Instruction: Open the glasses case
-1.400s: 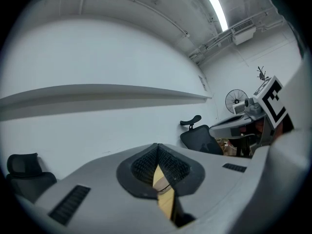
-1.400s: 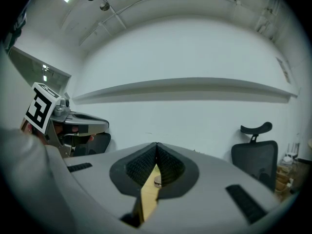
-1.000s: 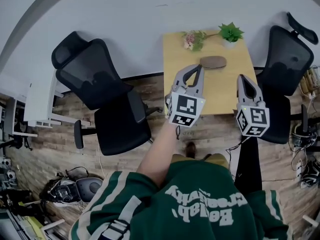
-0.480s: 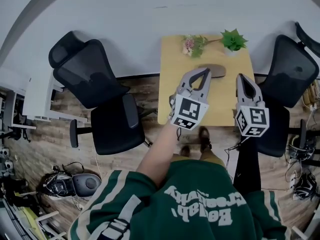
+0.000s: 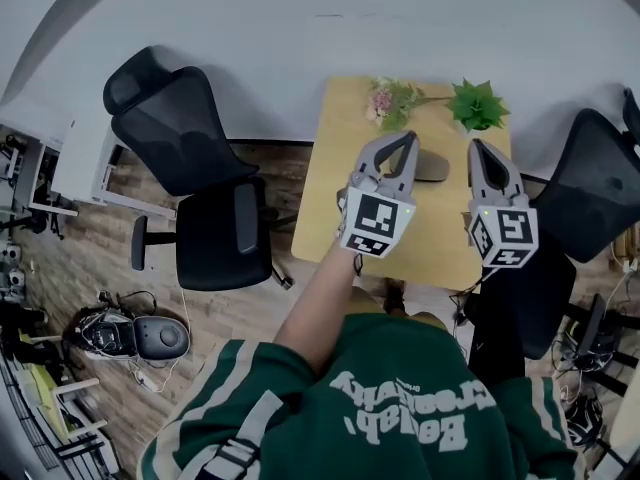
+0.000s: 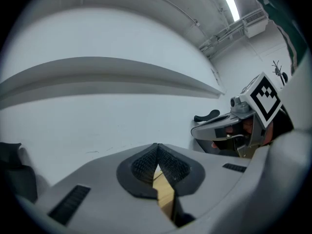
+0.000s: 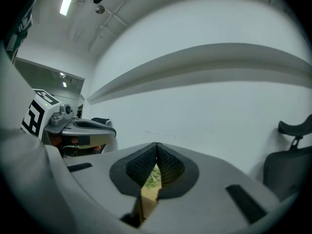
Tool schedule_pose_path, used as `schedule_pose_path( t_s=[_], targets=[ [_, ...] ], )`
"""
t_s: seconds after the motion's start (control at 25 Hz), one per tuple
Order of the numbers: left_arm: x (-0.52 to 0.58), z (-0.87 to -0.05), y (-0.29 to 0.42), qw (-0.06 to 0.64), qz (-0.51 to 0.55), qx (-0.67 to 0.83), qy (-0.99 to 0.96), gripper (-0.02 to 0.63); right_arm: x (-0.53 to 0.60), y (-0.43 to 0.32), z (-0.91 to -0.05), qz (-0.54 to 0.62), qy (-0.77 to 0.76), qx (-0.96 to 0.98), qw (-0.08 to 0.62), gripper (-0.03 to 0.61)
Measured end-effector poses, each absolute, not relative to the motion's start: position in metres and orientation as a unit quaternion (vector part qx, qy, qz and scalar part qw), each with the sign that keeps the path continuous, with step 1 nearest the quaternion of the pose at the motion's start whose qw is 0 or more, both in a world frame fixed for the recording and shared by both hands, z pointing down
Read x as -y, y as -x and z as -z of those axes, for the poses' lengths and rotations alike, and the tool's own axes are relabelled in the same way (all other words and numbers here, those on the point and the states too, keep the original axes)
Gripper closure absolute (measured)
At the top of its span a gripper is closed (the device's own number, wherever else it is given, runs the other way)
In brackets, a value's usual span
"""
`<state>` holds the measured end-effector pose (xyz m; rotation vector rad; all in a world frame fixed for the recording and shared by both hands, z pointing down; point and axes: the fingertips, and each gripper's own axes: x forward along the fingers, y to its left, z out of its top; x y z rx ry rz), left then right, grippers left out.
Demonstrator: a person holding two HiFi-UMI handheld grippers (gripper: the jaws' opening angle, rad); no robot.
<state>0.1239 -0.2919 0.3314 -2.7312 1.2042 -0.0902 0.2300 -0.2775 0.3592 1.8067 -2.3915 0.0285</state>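
Note:
The grey-brown oval glasses case (image 5: 435, 167) lies closed on the small wooden table (image 5: 330, 208), toward its far side. My left gripper (image 5: 409, 137) hovers over the table in front of the case and hides its left end. Its jaws are shut and hold nothing; in the left gripper view (image 6: 157, 147) only a sliver of tabletop shows through them. My right gripper (image 5: 474, 146) hangs just right of the case, also shut and empty, and its own view (image 7: 156, 146) shows a bit of foliage and wood through the jaws. Both point level toward the white wall.
A pink flower pot (image 5: 385, 99) and a green plant (image 5: 478, 105) stand at the table's far edge. A black office chair (image 5: 195, 173) is left of the table, another (image 5: 590, 183) at its right. Cables and gear lie on the wood floor at left.
The person has stepped up to the table. Both grippers have moved forward over it, and the left one now covers part of the case. The jaws stayed shut.

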Motion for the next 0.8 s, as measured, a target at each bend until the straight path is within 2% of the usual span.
schedule_pose_path(
  t_s=[0.52, 0.8],
  targets=[
    [0.313, -0.346, -0.133, 0.069, 0.043, -0.436, 0.896, 0.598, 0.306, -0.238, -0.378, -0.022, -0.560, 0.825, 0.076, 0.569],
    [0.309, -0.391, -0.135, 0.040, 0.050, -0.422, 0.904, 0.598, 0.310, -0.232, -0.397, -0.012, -0.545, 0.830, 0.119, 0.568]
  ],
)
